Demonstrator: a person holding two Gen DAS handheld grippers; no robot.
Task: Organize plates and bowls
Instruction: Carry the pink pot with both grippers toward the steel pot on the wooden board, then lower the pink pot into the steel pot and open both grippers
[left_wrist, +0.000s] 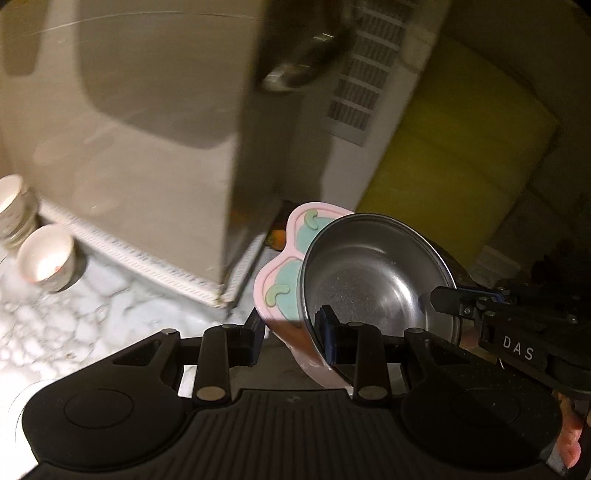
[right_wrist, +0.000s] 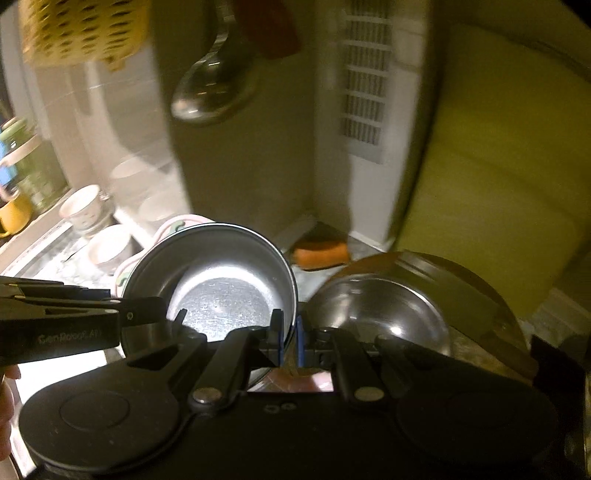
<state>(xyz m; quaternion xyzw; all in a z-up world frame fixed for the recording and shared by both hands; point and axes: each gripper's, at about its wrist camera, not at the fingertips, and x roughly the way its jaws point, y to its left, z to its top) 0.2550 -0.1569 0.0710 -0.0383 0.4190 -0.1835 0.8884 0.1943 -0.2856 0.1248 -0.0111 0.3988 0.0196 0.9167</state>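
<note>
A steel bowl (left_wrist: 373, 273) rests inside a pink divided plate with teal patches (left_wrist: 284, 273). My left gripper (left_wrist: 291, 339) is shut on the near edge of the pink plate and the bowl's rim. My right gripper (right_wrist: 290, 338) is shut on the right rim of the same steel bowl (right_wrist: 221, 280); it also shows at the right of the left wrist view (left_wrist: 458, 301). A second steel bowl (right_wrist: 380, 314) sits to the right with a dark round lid or plate (right_wrist: 476, 291) behind it.
Two white ceramic bowls (left_wrist: 46, 258) stand on the marble counter (left_wrist: 74, 325) at left, by a white appliance (left_wrist: 155, 155). A ladle (right_wrist: 210, 88) hangs above. An orange sponge (right_wrist: 321, 254) lies in the corner. A yellow-green panel (right_wrist: 498, 166) is at right.
</note>
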